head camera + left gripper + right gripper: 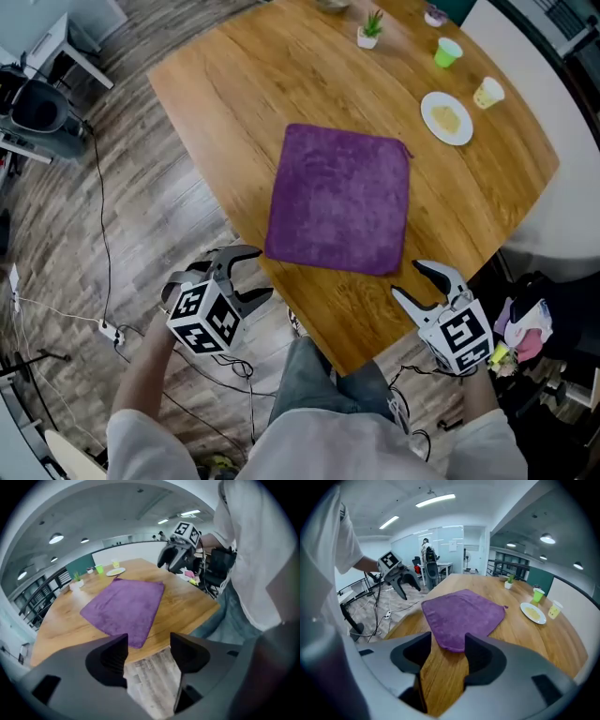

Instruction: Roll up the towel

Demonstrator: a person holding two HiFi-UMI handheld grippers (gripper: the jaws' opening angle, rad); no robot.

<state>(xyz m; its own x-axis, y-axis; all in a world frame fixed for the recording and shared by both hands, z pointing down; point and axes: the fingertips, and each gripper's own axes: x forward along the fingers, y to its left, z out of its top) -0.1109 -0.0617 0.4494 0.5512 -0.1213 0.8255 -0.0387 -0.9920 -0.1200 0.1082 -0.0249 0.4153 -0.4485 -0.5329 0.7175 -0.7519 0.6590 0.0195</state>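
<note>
Nearest you, at the edge of the surface (234, 84), your left claw (265, 273) and right claw (405, 278) hang part open and empty, short of the flat towel (339, 199) ahead; rolling hasn't begun, so bring both to its near hem.

Bright, even ceiling light; both tool views bulge fisheye-style with dark, vignetted corners.

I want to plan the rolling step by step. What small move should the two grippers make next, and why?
Probably move the left gripper and right gripper forward to the near corners of the purple towel. The towel lies flat, unrolled, on the wooden table; both grippers are open, empty, and short of its near edge.
</note>
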